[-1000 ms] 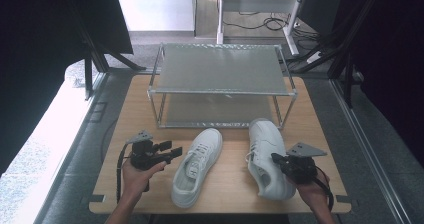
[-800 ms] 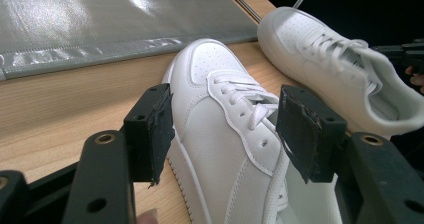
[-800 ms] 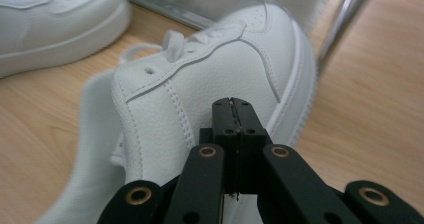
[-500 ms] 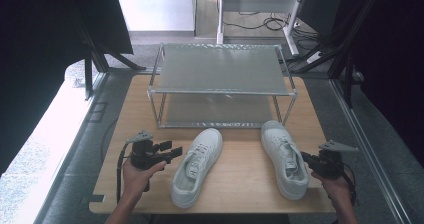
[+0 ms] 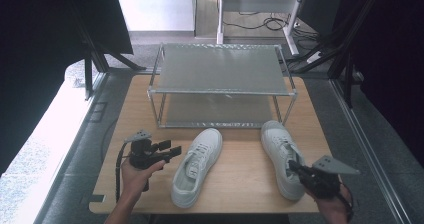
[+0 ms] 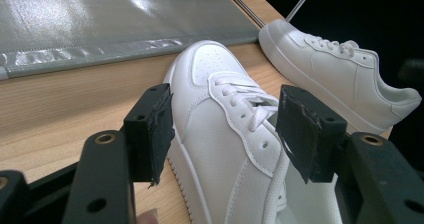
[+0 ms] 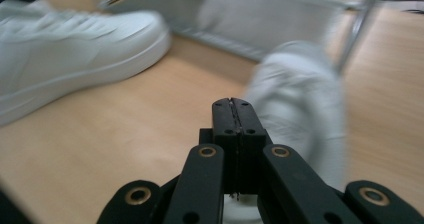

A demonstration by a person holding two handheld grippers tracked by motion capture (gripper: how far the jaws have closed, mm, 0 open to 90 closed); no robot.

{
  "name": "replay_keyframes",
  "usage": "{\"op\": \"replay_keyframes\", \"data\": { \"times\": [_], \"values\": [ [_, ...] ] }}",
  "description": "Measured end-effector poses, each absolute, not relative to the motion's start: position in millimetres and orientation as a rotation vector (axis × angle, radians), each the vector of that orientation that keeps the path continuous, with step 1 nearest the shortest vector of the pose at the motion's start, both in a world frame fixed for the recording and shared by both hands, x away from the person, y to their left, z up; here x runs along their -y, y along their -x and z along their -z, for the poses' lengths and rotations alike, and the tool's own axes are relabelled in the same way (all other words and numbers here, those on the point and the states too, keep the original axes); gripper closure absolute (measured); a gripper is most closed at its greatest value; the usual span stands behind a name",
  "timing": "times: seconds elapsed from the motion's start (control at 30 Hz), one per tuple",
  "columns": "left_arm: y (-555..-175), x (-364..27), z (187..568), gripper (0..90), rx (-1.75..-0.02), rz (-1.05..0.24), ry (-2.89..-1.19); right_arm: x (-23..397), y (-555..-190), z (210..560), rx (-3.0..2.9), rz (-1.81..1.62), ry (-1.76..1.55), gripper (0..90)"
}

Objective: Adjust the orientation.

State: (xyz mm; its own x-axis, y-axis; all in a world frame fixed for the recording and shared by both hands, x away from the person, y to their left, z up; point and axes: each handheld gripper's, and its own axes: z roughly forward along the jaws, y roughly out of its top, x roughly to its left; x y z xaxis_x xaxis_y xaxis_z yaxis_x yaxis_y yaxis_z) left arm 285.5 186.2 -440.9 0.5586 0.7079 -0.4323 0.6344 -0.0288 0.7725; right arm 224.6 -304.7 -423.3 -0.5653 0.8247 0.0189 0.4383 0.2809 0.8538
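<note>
Could slip off the right shoe at the near right of the table: shut tight over the heel end with the right hand-held gripper, pads meeting face to face in the right gripper view, with only a scrap of white low between them, so cannot tell whether any of the collar is actually pinched. Could, with so thin a hold, skid or twist the shoe instead of carrying it, or tip it onto its side near the table's right edge. Might also knock the toe against the near right post of the shoe rack, standing just beyond it. Further left, risks shoving the left shoe sideways if closed from where the left hand-held gripper now sits: spread wide, framing the laced middle in the left gripper view but touching nothing, and lying just left of the shoe in the high view. Could pinch only laces or tongue if closed too high. As for pose: comes in from the near right corner with the right hand, gripper aimed far and slightly left along the shoe, roughly level. Rests at the near left with the left hand wrapped around the handle, gripper pointing right toward the left shoe, low over the table. Leaves both rack shelves bare at the far side.
</note>
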Motion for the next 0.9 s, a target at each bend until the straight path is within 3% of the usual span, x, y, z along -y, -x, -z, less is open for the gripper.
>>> {"op": "replay_keyframes", "data": {
  "times": [0.3,0.9],
  "values": [
    [-287,-185,443,39.7,-1.128,-0.072,-1.727,271,-217,453,-2.219,-1.01,-1.102,90.0],
    [-289,-187,440,39.7,-1.134,-0.076,-1.718,315,-200,455,-2.158,-1.03,-1.193,90.0]
  ]
}}
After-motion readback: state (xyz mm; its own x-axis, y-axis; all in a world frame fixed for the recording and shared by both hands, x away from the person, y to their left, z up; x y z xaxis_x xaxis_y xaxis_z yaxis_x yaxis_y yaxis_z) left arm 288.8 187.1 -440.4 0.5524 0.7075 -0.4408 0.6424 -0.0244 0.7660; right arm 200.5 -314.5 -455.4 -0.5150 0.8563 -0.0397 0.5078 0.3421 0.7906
